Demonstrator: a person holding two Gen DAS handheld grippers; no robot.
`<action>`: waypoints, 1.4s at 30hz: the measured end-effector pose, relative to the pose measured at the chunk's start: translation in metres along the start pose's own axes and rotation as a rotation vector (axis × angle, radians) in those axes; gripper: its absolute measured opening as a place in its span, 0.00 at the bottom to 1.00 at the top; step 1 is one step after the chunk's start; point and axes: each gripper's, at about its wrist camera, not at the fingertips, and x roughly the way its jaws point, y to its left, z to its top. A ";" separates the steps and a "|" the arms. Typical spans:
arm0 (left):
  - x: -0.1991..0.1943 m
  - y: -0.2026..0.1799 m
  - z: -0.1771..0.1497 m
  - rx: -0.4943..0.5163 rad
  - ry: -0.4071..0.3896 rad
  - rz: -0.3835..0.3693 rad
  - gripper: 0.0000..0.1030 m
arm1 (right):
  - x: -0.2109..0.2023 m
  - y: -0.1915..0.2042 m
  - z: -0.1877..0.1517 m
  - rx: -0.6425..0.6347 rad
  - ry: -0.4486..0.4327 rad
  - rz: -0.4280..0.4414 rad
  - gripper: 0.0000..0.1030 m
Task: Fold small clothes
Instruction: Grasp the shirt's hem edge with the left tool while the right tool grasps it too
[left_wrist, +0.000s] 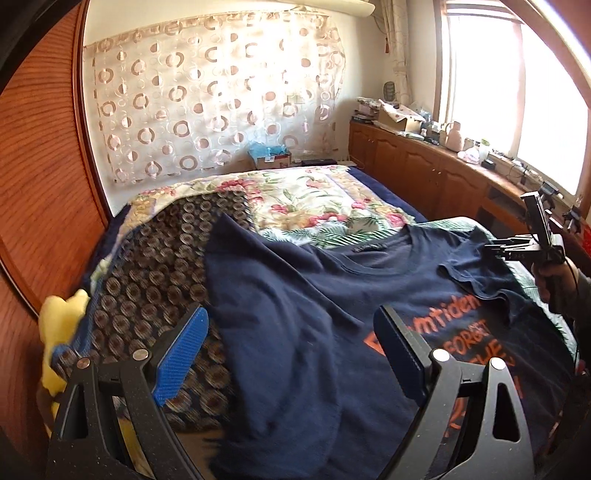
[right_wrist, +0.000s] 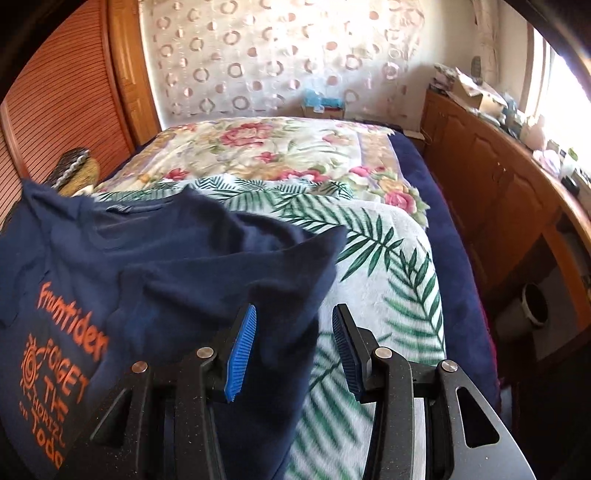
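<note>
The navy T-shirt (left_wrist: 314, 314) lies spread on the bed (right_wrist: 369, 206). The left claw (left_wrist: 291, 354) and the right claw (right_wrist: 293, 350) are both released above it. A cardboard box (left_wrist: 271, 157) at 12 o'clock holds blue material.

free: floral blanket (right_wrist: 280, 155) beyond shirt (left_wrist: 314, 314) | blocked: cabinets (right_wrist: 491, 177) right, wooden panel (left_wrist: 40, 192) left
</note>
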 end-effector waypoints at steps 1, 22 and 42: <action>0.002 0.003 0.004 0.007 0.000 0.009 0.89 | 0.006 -0.002 0.004 0.008 0.004 0.004 0.44; 0.058 0.056 0.046 -0.031 0.118 0.010 0.59 | 0.035 -0.018 0.020 -0.050 -0.067 0.023 0.05; 0.099 0.055 0.061 0.031 0.228 -0.060 0.09 | 0.042 -0.022 0.033 -0.050 -0.046 0.051 0.05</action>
